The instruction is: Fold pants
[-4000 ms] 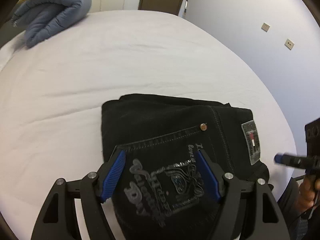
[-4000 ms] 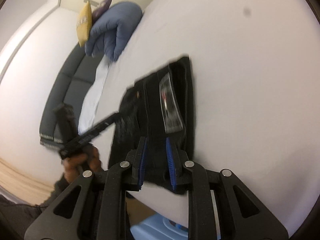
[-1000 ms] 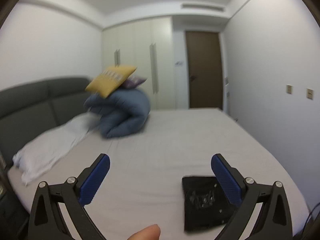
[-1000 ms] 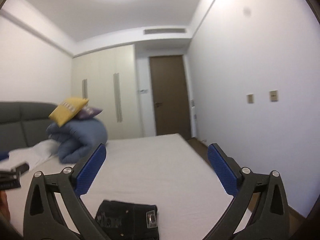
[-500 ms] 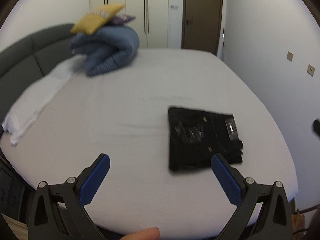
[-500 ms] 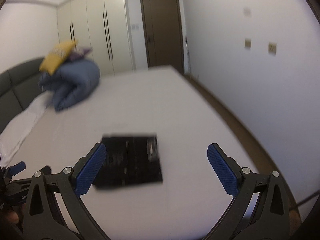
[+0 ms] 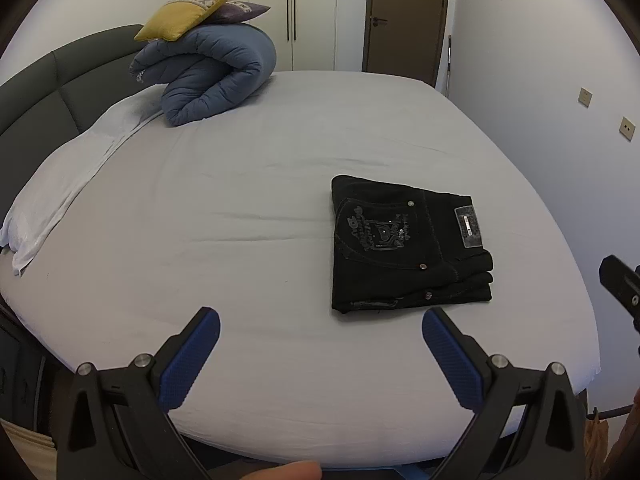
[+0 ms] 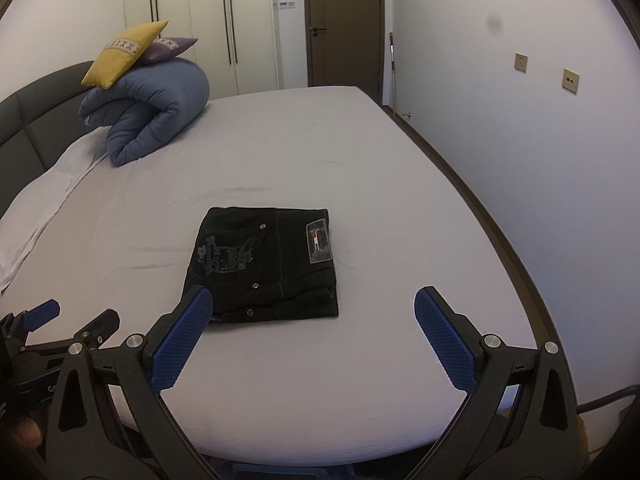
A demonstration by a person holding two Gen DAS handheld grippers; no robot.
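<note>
Black pants (image 7: 404, 246) lie folded into a compact rectangle on the white bed (image 7: 240, 200), back pocket embroidery and waist label facing up. They also show in the right wrist view (image 8: 264, 264). My left gripper (image 7: 320, 340) is open and empty, held back from the bed's near edge, with the pants ahead to the right. My right gripper (image 8: 312, 320) is open and empty, also held back, with the pants ahead between its blue fingers (image 8: 440, 336). The left gripper shows at the lower left of the right wrist view (image 8: 48, 328).
A rolled blue duvet (image 7: 212, 76) with a yellow cushion (image 7: 192, 8) and a purple one sits at the bed's far left. White pillows (image 7: 68, 176) lie along the grey headboard (image 7: 36, 84). A wall (image 8: 540, 160) runs close along the bed's right side.
Both grippers let go of the pants and drew back from the bed. Over the last second both views tilted down from the room onto the bed and steadied.
</note>
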